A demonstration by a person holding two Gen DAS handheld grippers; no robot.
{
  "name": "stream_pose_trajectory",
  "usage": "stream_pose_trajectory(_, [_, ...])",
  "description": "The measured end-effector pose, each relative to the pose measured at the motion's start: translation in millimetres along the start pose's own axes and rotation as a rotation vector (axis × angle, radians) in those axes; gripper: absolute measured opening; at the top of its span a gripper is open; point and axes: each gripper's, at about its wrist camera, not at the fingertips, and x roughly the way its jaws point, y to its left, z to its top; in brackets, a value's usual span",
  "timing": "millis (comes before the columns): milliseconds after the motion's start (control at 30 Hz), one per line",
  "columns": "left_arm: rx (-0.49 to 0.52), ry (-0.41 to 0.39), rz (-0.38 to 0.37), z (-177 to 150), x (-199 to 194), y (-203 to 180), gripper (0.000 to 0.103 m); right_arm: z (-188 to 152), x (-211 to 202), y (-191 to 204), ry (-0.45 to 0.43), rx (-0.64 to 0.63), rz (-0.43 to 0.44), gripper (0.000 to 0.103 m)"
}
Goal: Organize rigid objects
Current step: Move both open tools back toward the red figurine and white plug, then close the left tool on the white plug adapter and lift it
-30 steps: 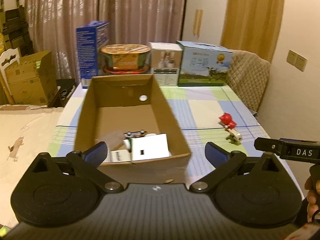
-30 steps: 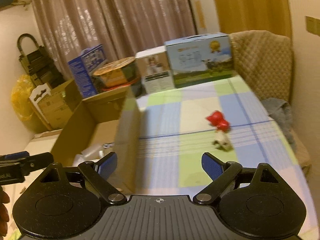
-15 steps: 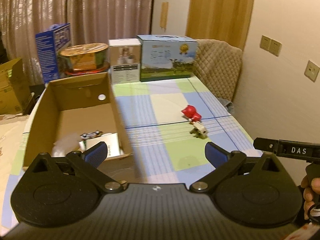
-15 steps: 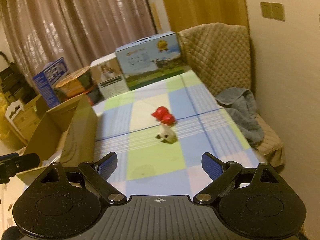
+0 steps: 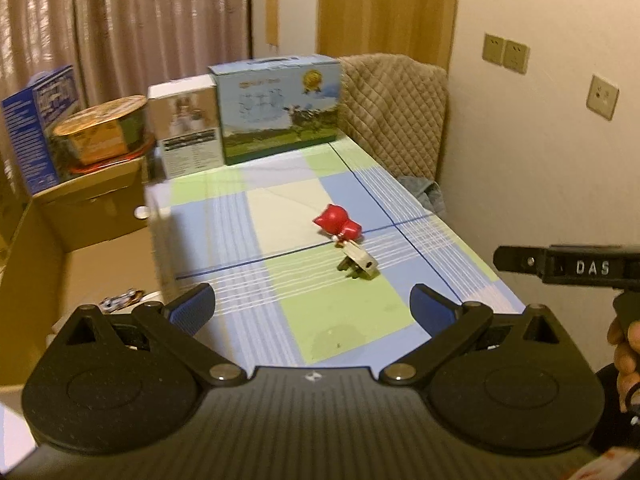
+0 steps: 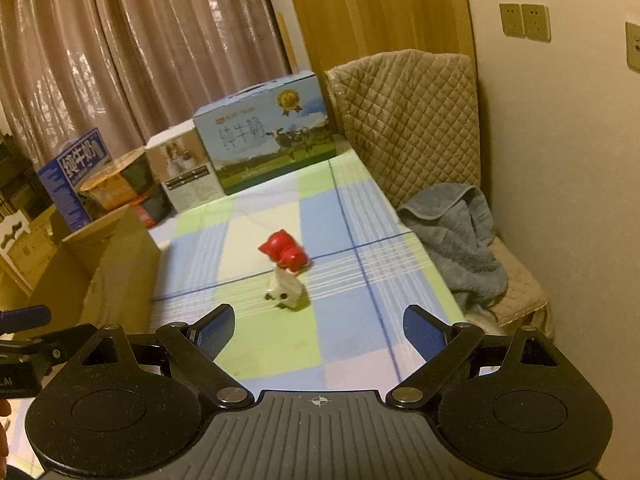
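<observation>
Left wrist view: left gripper [image 5: 312, 308] spread wide, gripping nothing; red and white toy [image 5: 346, 242] ahead on the checked cloth, right of the cardboard box [image 5: 80, 248], slightly right of centre.

Right wrist view: right gripper [image 6: 318, 330] likewise released and empty; toy [image 6: 286, 274] nearer here, just ahead, long axis running away from the jaws.

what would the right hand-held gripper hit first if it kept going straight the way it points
Probably the small white plug-like object on the checked tablecloth, with the red toy just behind it. The right hand-held gripper is open and empty; depth is uncertain.
</observation>
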Motion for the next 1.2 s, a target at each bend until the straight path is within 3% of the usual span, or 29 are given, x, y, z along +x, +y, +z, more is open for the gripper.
stream_pose_trajectory(400, [0.091, 0.018, 0.015, -7, 101, -28, 0.102, 8, 81, -34, 0.032, -0.036, 0.004, 0.088])
stream_pose_trajectory(500, [0.111, 0.027, 0.018, -11, 128, -32, 0.096, 10, 104, -42, 0.034, -0.053, 0.006, 0.087])
stream_pose_trajectory(567, [0.140, 0.032, 0.024, -13, 144, -36, 0.092, 11, 117, -47, 0.037, -0.061, 0.007, 0.076])
stream_pose_trajectory(867, [0.246, 0.007, 0.026, -22, 195, -63, 0.084, 17, 153, -62, 0.071, -0.050, 0.023, 0.056])
stream_pose_trajectory(1200, [0.395, -0.018, 0.065, -24, 232, -90, 0.063, 22, 168, -67, 0.079, -0.046, 0.015, 0.052])
